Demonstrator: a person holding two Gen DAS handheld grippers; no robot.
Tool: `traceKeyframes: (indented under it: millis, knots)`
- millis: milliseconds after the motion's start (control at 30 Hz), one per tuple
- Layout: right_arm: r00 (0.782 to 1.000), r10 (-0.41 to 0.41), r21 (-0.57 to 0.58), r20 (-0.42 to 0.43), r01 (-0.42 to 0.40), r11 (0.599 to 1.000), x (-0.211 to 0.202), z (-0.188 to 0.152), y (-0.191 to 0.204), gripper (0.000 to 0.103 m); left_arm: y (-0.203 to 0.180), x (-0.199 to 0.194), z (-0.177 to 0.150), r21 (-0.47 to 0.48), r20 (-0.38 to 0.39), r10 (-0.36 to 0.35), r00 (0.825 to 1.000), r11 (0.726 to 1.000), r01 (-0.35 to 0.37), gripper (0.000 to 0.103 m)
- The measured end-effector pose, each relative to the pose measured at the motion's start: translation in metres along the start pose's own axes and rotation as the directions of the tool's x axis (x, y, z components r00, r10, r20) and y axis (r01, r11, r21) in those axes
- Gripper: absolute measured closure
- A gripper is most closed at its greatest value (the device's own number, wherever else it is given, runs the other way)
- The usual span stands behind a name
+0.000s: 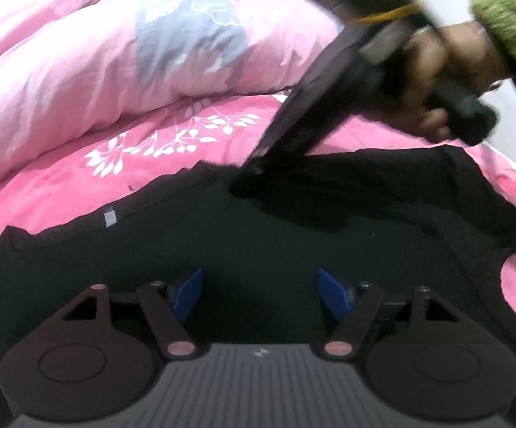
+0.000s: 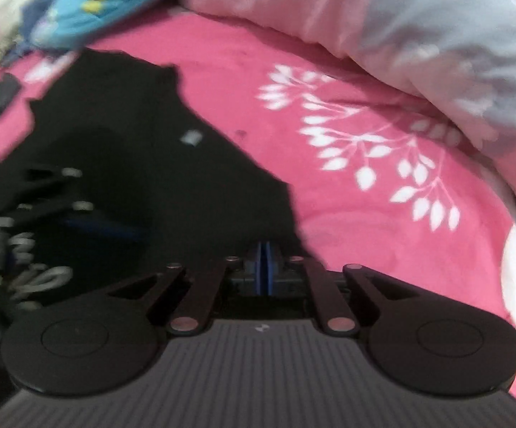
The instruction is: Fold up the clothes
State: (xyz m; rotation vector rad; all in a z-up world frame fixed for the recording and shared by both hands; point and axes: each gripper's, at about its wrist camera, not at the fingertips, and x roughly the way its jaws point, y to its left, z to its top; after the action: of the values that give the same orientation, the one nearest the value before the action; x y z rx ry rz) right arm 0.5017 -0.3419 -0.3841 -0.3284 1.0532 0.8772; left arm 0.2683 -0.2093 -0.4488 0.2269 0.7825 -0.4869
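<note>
A black garment (image 1: 222, 249) lies spread on the pink bedsheet (image 1: 151, 164), with a small grey label (image 1: 110, 218) near its far edge. My left gripper (image 1: 261, 296) hovers open just above the garment, its blue pads (image 1: 188, 296) wide apart with nothing between them. The right gripper (image 1: 254, 171) reaches down from the upper right, held by a hand (image 1: 436, 71) in a green sleeve, and its tip sits in a bunched fold of the black cloth. In the right wrist view the right gripper (image 2: 266, 271) has its blue pads pressed together at the edge of the garment (image 2: 133, 164).
A bulky pale pink duvet (image 1: 79, 71) with a grey flowered patch lies heaped along the far side of the bed. Blue flowered cloth (image 2: 90, 7) lies at the top left of the right wrist view. White leaf prints (image 2: 365, 149) mark the bare sheet beside the garment.
</note>
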Motion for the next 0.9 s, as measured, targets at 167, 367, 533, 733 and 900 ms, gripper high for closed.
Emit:
traceKeyframes:
  millis: [167, 367, 533, 733, 900]
  knots:
    - [0.991, -0.084, 0.200, 0.102, 0.062, 0.978, -0.013, 0.001, -0.030, 0.103, 0.000, 0.000, -0.001, 0.001, 0.007, -0.001, 1.000, 1.000, 0.001, 0.029]
    - [0.995, 0.074, 0.133, 0.073, -0.083, 0.988, -0.024, 0.006, -0.007, 0.098, 0.001, 0.004, -0.001, 0.012, 0.014, -0.002, 1.000, 1.000, 0.002, 0.028]
    - [0.995, 0.079, 0.106, 0.056, -0.084, 0.991, 0.003, 0.010, 0.001, 0.103, 0.001, 0.005, -0.001, 0.012, 0.017, 0.005, 1.000, 1.000, -0.005, 0.027]
    - [0.989, -0.047, 0.319, 0.138, 0.001, 0.948, -0.020, 0.006, -0.039, 0.099, 0.001, -0.002, -0.003, 0.004, 0.025, 0.000, 1.000, 1.000, 0.000, 0.027]
    - [0.985, 0.155, 0.172, 0.069, -0.165, 0.971, -0.020, 0.014, 0.008, 0.098, 0.010, -0.013, -0.003, -0.030, 0.035, 0.006, 0.999, 1.000, -0.004, 0.027]
